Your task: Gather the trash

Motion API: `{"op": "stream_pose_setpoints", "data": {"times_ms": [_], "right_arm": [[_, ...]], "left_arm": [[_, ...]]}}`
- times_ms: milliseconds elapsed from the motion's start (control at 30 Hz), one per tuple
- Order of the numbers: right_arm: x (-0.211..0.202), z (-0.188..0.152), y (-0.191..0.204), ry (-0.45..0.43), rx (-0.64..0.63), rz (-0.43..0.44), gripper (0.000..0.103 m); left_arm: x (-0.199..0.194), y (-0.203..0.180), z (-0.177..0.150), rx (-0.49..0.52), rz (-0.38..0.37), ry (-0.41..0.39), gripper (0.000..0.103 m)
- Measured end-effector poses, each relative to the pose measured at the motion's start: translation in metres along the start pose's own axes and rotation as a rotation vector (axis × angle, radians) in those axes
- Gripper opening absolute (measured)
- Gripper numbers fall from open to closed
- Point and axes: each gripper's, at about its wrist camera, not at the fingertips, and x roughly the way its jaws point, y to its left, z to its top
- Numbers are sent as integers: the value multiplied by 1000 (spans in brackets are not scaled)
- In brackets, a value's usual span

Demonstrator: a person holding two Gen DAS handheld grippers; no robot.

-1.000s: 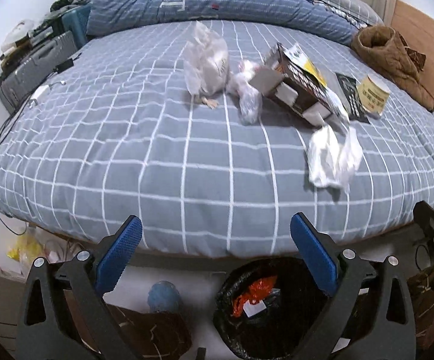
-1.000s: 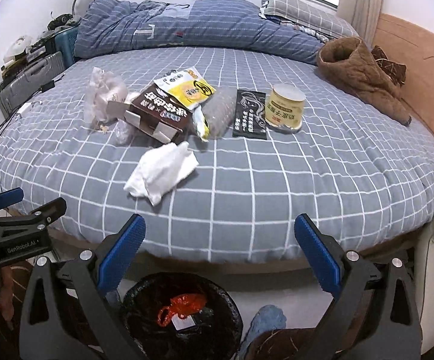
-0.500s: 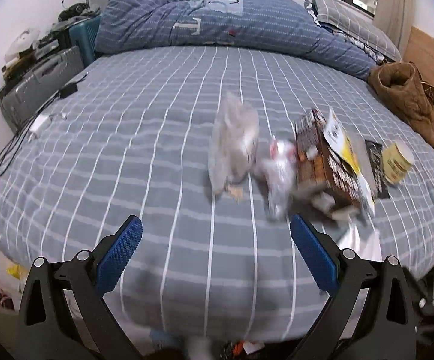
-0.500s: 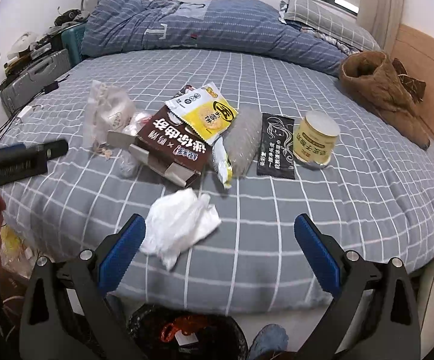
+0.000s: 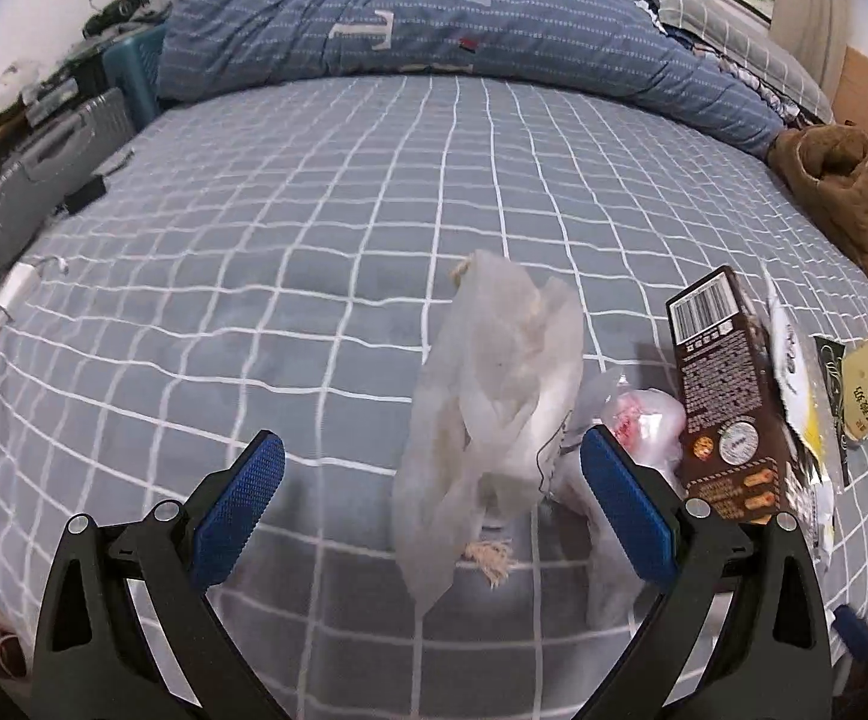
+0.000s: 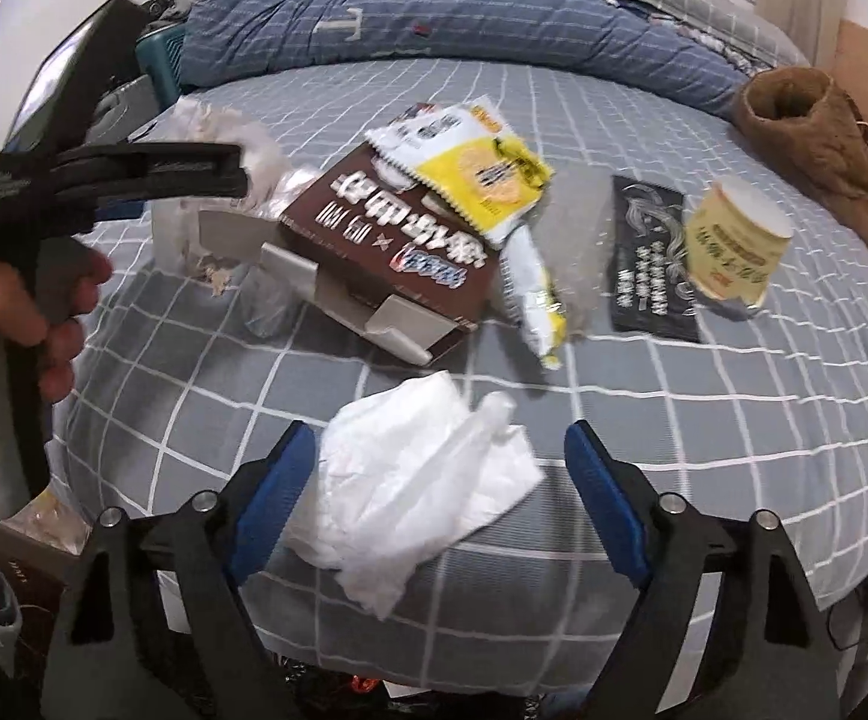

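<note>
A crumpled translucent plastic bag [image 5: 494,396] stands on the grey checked bed [image 5: 314,228]. My left gripper [image 5: 431,462] is open around it, pads clear of it. A crumpled white tissue [image 6: 416,492] lies near the bed's front edge, between the closing jaws of my right gripper [image 6: 440,450]; the pads are not pressing on it. Behind it lie a brown carton [image 6: 386,252], a yellow snack packet [image 6: 482,168], a black sachet [image 6: 650,264] and a yellow cup [image 6: 734,240]. A hand [image 6: 8,312] holds the left gripper [image 6: 236,171] at the left of the right wrist view.
A small clear bag with pink inside [image 5: 644,420] sits between the plastic bag and the carton [image 5: 728,396]. A blue duvet [image 5: 434,18] fills the back of the bed, a brown coat [image 6: 818,138] the right. A grey suitcase [image 5: 32,168] stands at the left.
Both grippers moved forward from above the black bin to over the bed. The plastic bag now sits between the left jaws. The right jaws have narrowed around the tissue.
</note>
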Motion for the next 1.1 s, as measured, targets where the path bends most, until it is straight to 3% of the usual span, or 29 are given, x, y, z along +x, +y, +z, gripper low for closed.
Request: {"op": "stream_pose_setpoints", "data": {"times_ms": [233,433,567,700,1100], "right_arm": [[17,-5,7,46,-27,9,60],[18,-11,8,57,-46,-4,53],[16,-14,4,58,-44,0,34],[14,-14,0,61,-37,17,19],[14,-9,-2,64,-33,21,16]], "left_arm": [[16,0,2,-5,-4,9,93],[26,-1,1,-26,-34,41,67],[28,-2,-1,-30,-81,48,44],[27,-3,-2,-27,-86,41,41],[12,2,-1,-30,-54,17,41]]}}
